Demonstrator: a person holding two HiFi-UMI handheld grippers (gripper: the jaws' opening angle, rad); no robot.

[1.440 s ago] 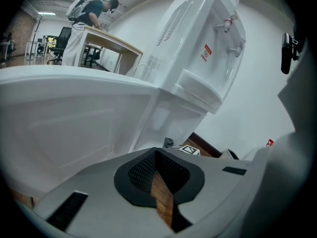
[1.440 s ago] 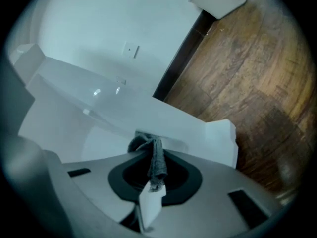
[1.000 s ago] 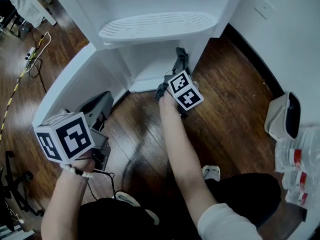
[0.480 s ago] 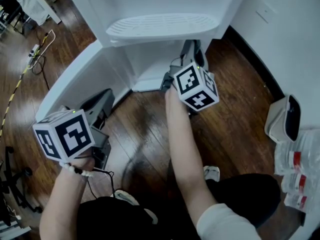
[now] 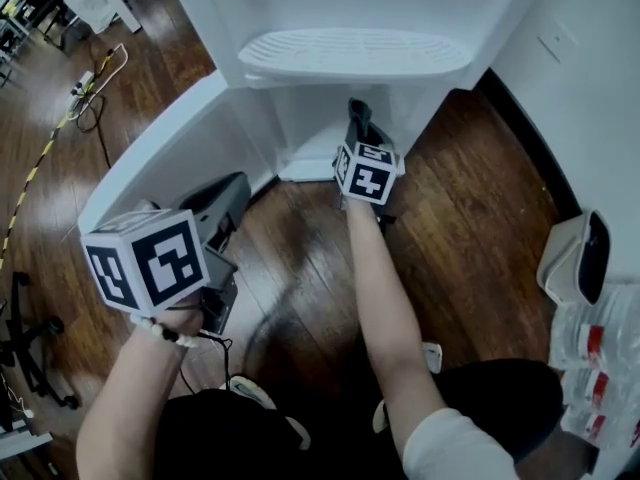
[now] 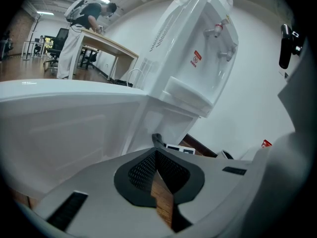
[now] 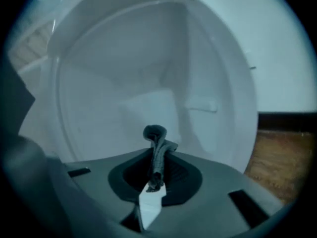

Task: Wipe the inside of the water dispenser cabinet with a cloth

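Note:
The white water dispenser [image 5: 350, 53] stands ahead with its lower cabinet [image 5: 330, 128] open; the cabinet door [image 5: 160, 153] swings out to the left. My right gripper [image 5: 357, 116] reaches into the cabinet mouth under the drip tray. In the right gripper view it [image 7: 156, 157] is shut on a dark grey cloth [image 7: 158, 145] that sticks up between the jaws, facing the white inner walls [image 7: 138, 83]. My left gripper [image 5: 232, 186] hangs low beside the door, away from the cabinet. Its jaws [image 6: 155, 153] are shut with nothing in them.
A white bin [image 5: 575, 253] and several clear bottles with red labels [image 5: 600, 353] stand by the wall at the right. Cables [image 5: 90, 88] run over the wood floor at the left, near a chair base [image 5: 30, 368]. A person [image 6: 84, 21] stands at a far desk.
My right gripper has moved forward and down from the cabinet's right edge into its opening, the cloth still in it. The left gripper has stayed about where it was.

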